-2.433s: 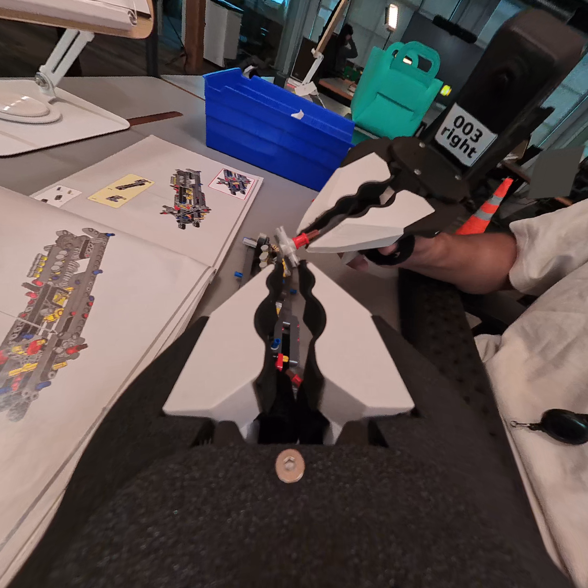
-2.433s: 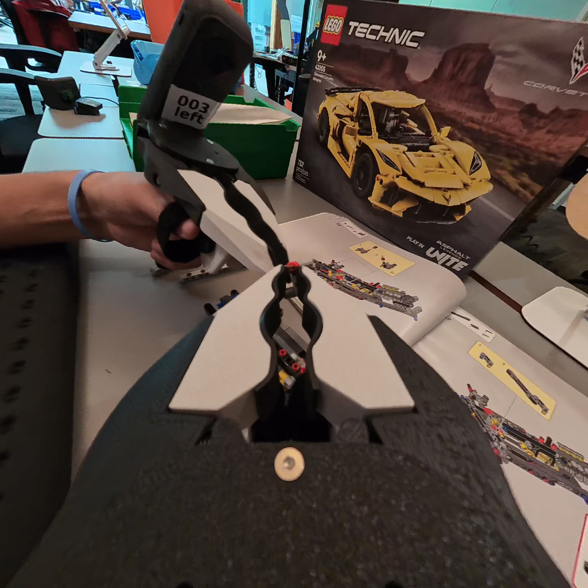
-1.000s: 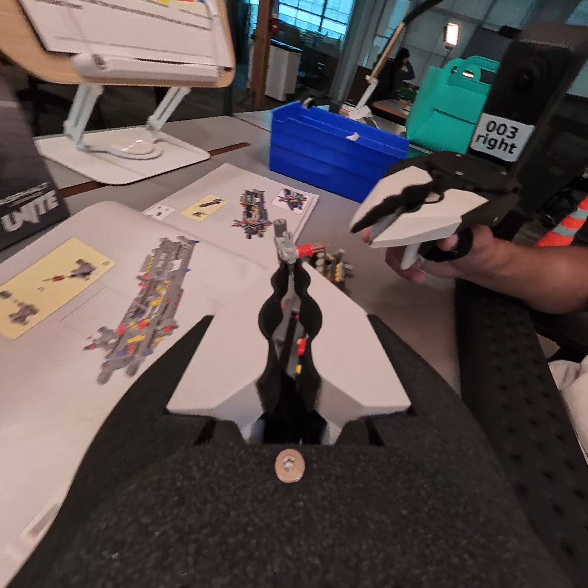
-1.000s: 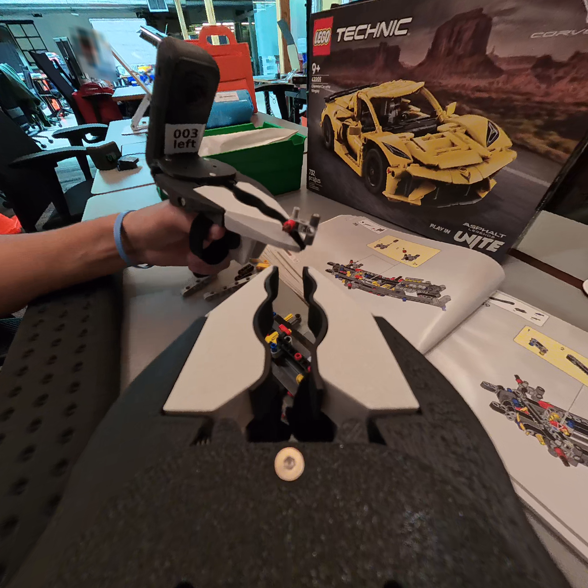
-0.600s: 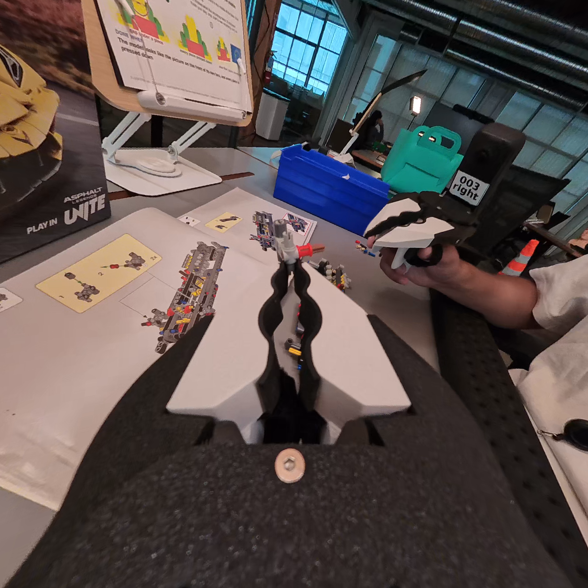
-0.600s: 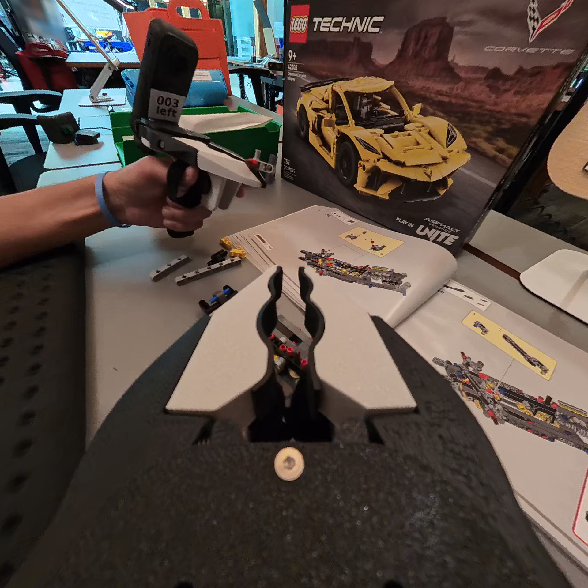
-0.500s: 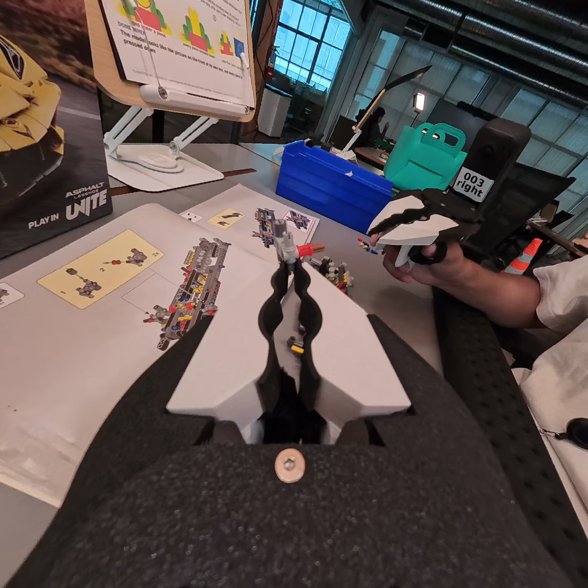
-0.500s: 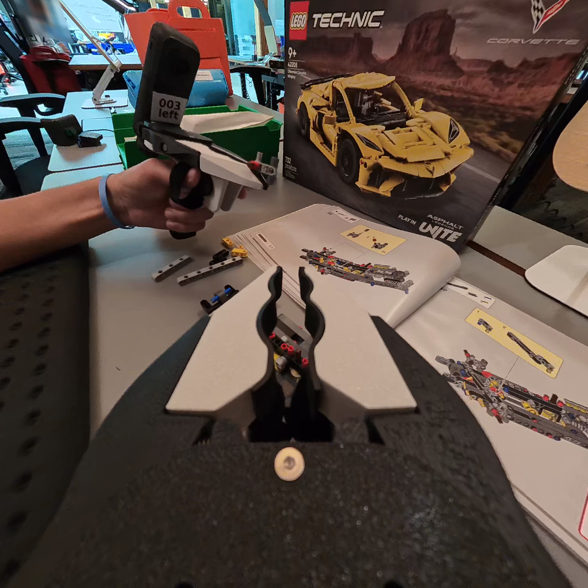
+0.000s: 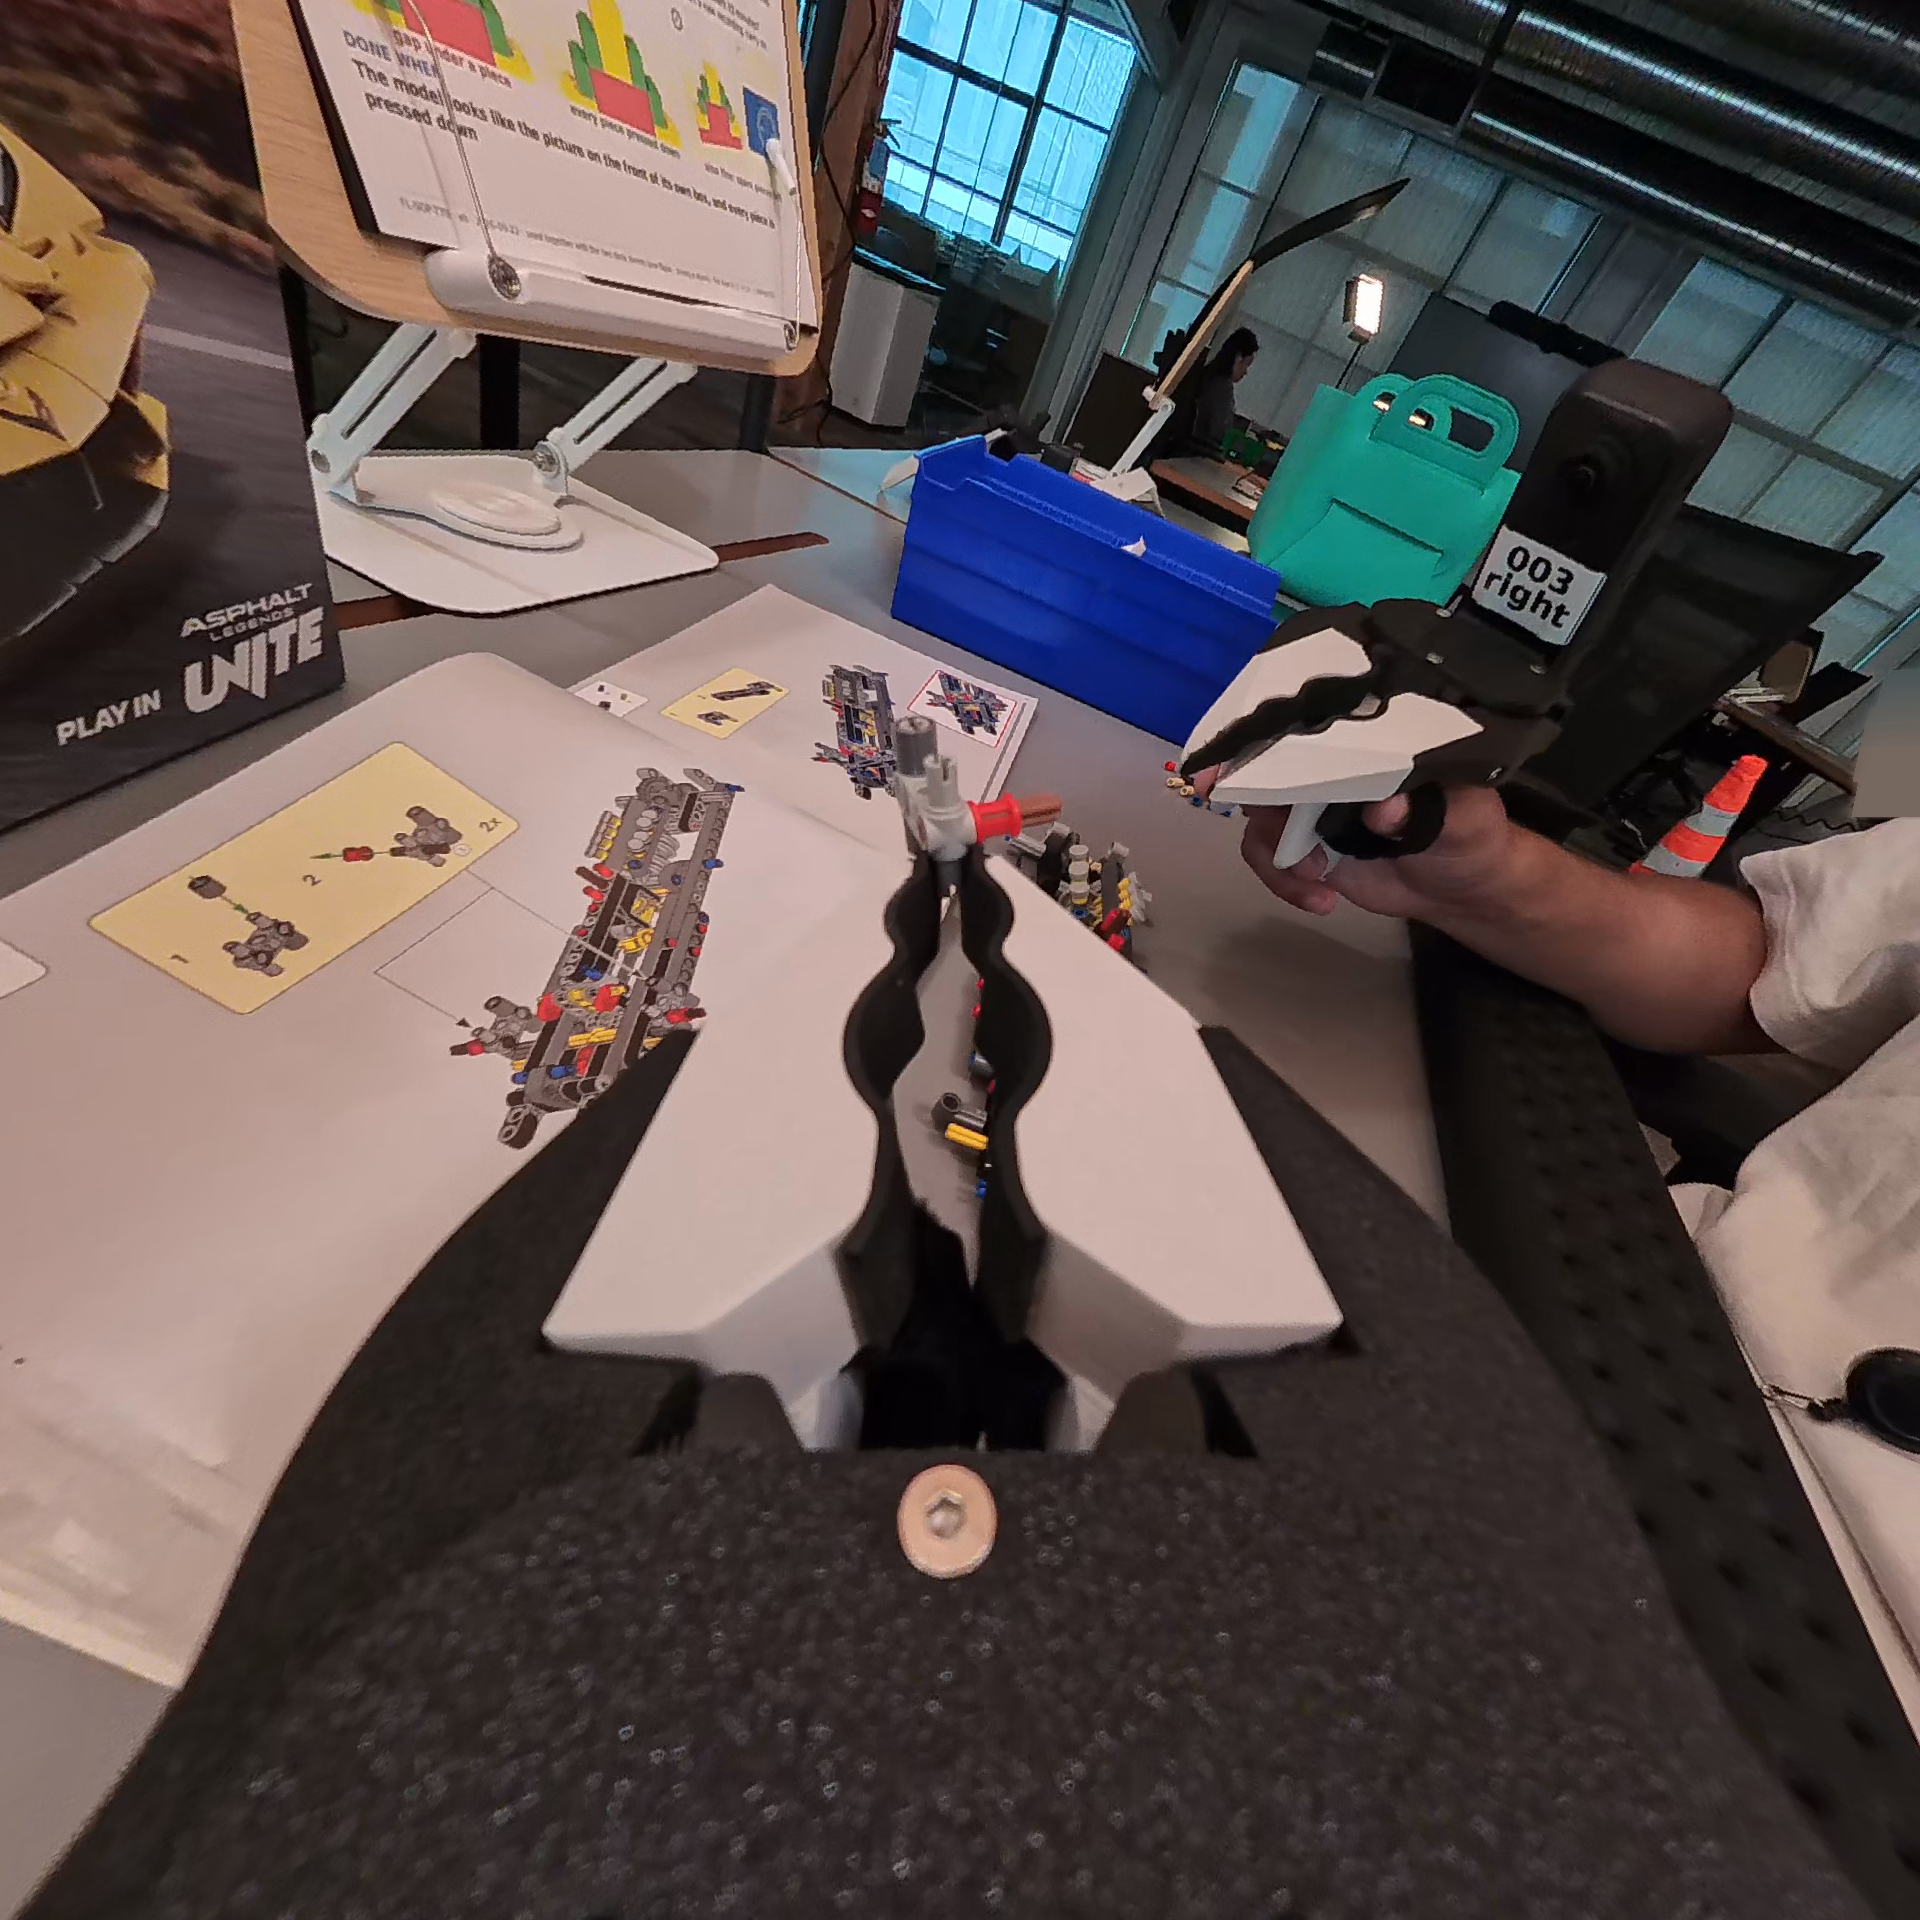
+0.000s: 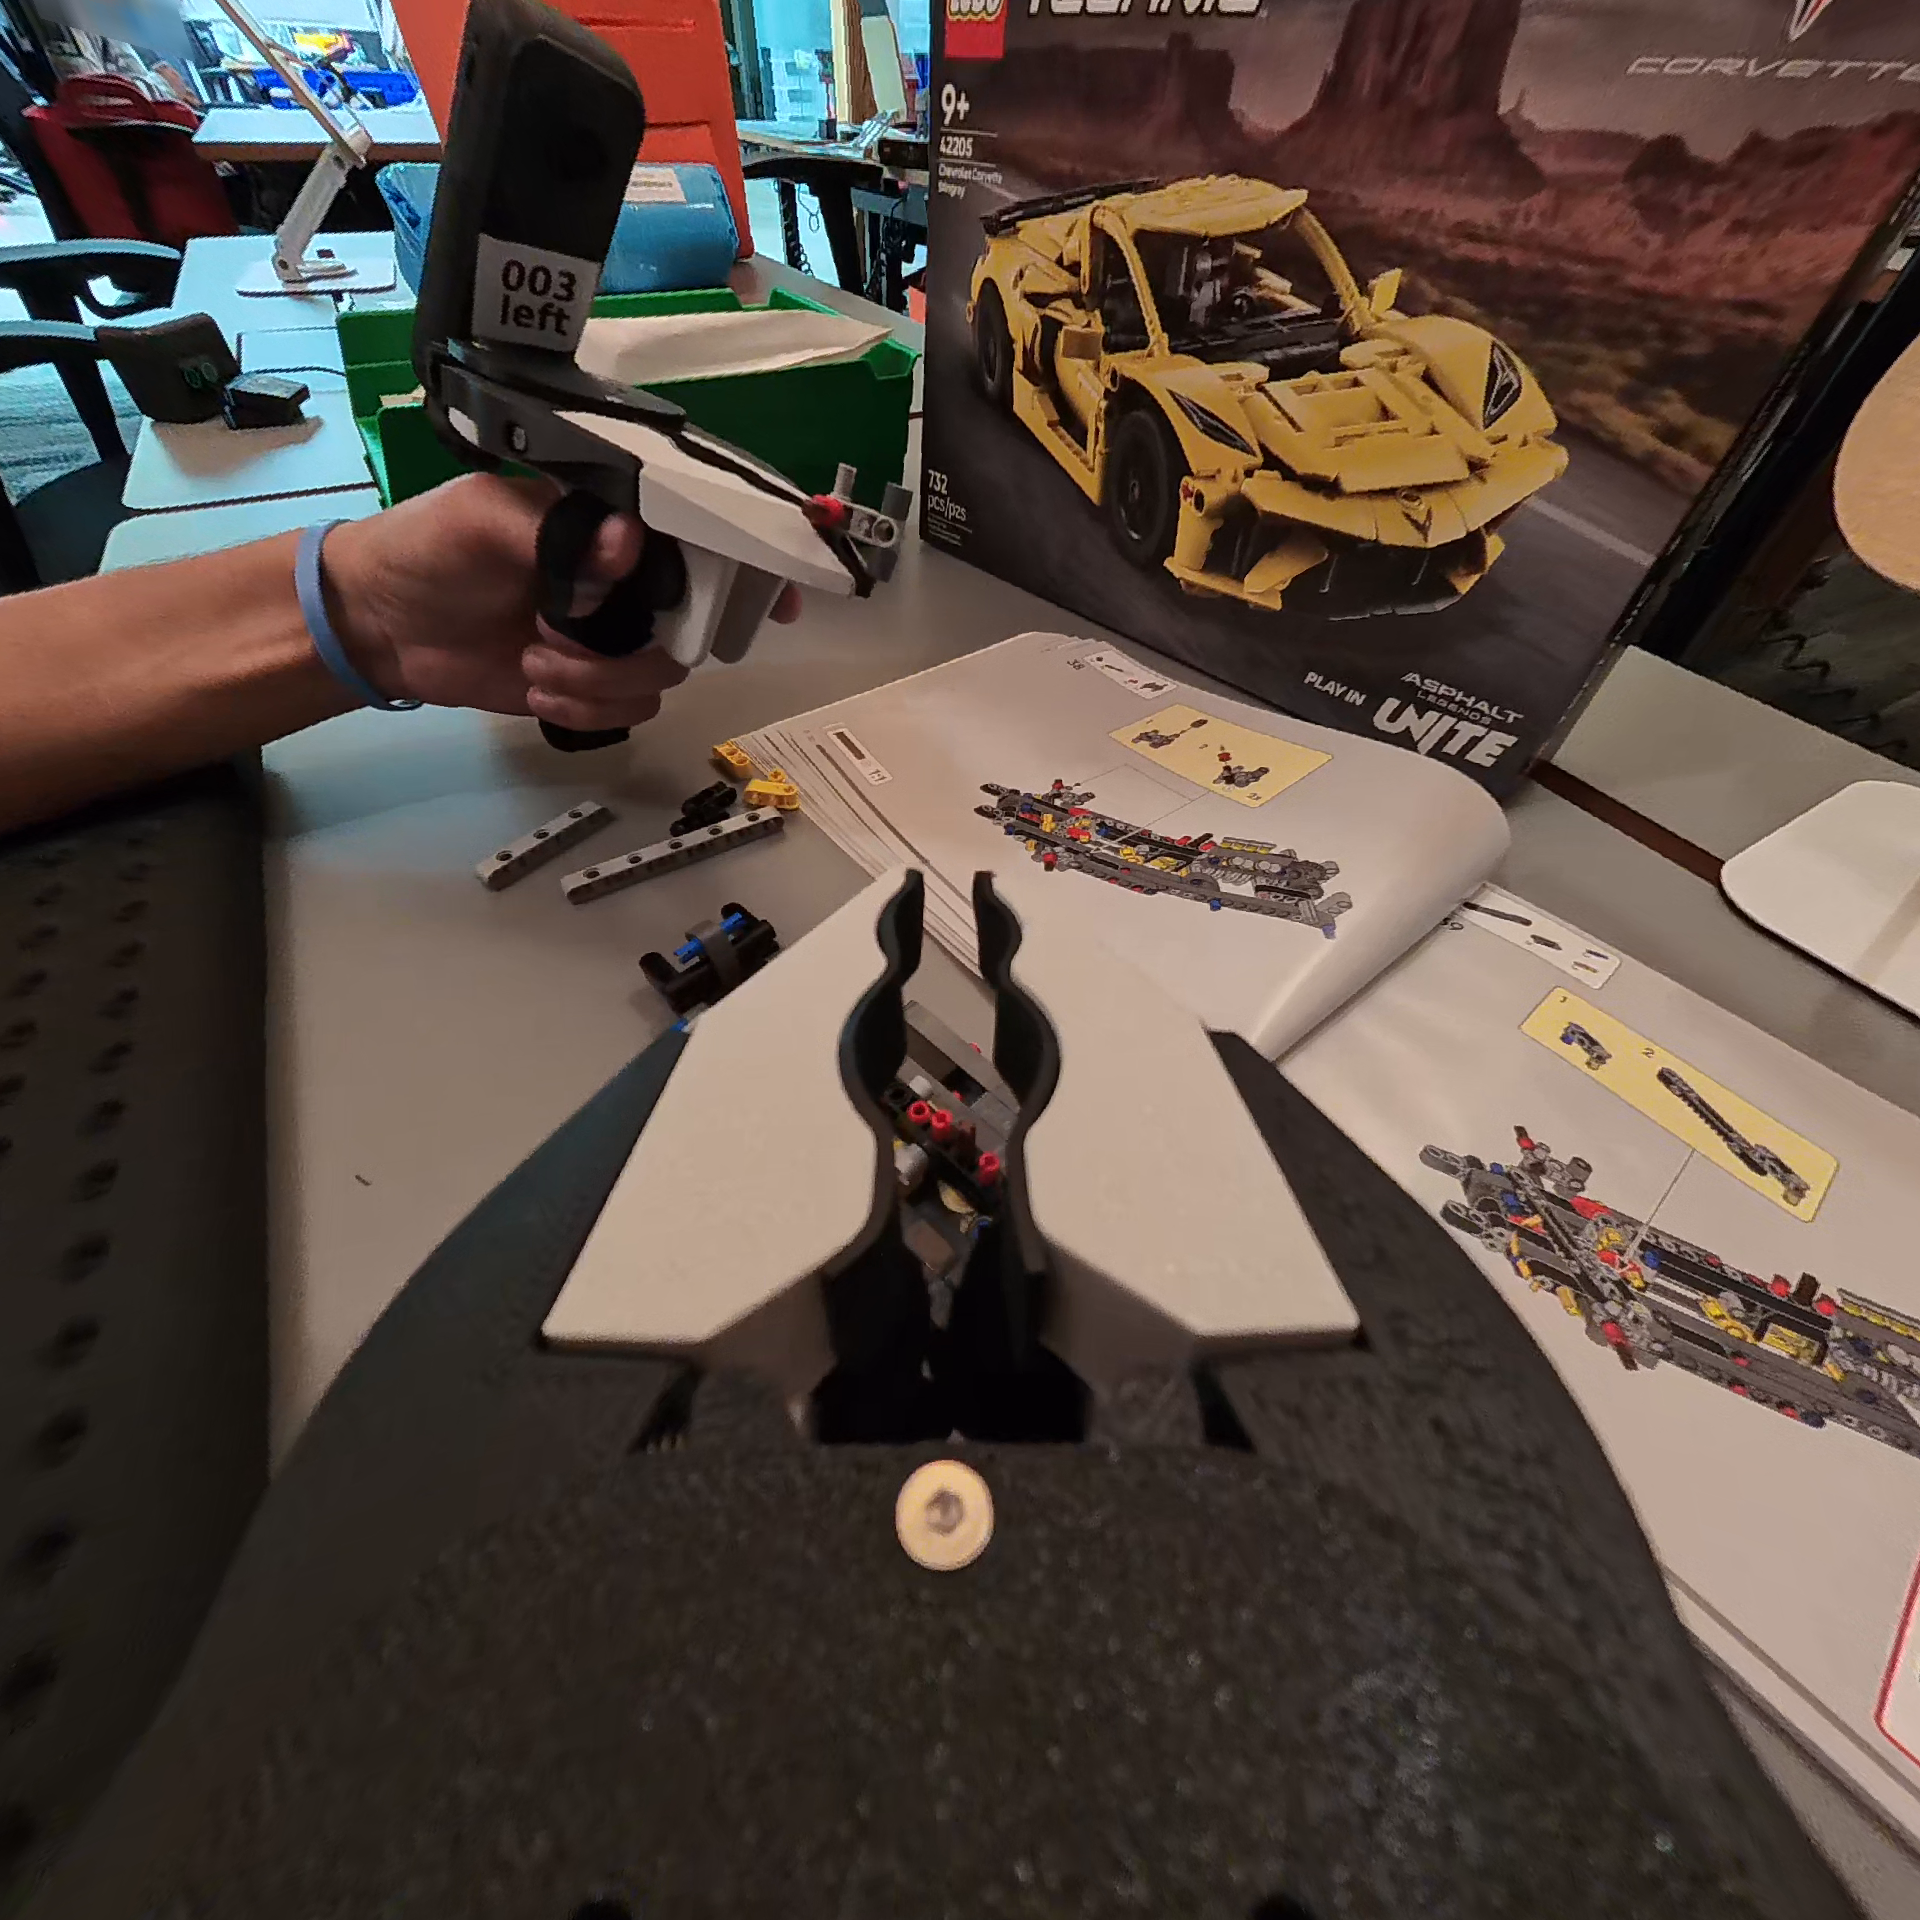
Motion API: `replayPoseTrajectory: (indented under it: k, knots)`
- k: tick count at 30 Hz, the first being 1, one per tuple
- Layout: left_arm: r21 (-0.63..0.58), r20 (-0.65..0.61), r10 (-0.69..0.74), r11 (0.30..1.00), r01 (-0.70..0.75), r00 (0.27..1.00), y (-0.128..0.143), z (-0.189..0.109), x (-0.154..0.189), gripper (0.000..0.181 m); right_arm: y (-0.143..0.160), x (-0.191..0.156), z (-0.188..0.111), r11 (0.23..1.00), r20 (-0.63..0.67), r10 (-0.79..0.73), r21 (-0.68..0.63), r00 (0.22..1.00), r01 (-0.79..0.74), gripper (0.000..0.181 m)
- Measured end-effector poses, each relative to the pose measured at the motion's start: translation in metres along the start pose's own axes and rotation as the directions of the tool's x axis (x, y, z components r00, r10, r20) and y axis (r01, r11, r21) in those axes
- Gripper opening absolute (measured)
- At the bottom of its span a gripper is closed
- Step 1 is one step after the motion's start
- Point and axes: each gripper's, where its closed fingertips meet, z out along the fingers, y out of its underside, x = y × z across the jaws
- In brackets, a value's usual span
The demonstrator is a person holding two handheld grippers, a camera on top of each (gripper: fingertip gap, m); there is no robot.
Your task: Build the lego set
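Right gripper (image 10: 948,902) now off the grey connector piece (image 9: 937,798), apart from left gripper (image 9: 948,878).

My left claw (image 9: 948,883) in smooth matt white plastic with black rubbery liners, rough black foam body, glossy plastic lego piece (image 9: 940,800), matt paper manual (image 10: 1143,821), glossy cardboard box (image 10: 1455,312), smooth grey surface (image 10: 447,1018)

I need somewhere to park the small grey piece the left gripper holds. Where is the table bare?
Bare grey table lies between the black mat and the loose beams. Crowded: the pieces beside the open manual, and the chassis near the blue bin.
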Motion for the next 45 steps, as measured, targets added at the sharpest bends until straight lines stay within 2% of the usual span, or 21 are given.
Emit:
replayPoseTrajectory:
  k: [38,42,45]
  knots:
    - [-0.046,-0.008,0.014,0.999,-0.014,1.0,0.007,0.003,0.002,0.002,0.004,-0.002,0.001,1.0,0.006,-0.016,-0.016,1.0,0.016,0.007]
    - [-0.11,-0.076,0.001,0.994,-0.009,0.997,0.019,0.008,0.014,0.002,0.006,-0.004,0.002,0.999,0.019,-0.021,-0.025,1.0,0.022,0.007]
    - [-0.228,-0.227,-0.027,0.973,-0.026,0.973,0.041,0.014,0.046,0.002,0.014,-0.02,0.006,0.998,0.119,-0.013,-0.052,0.993,0.019,0.012]
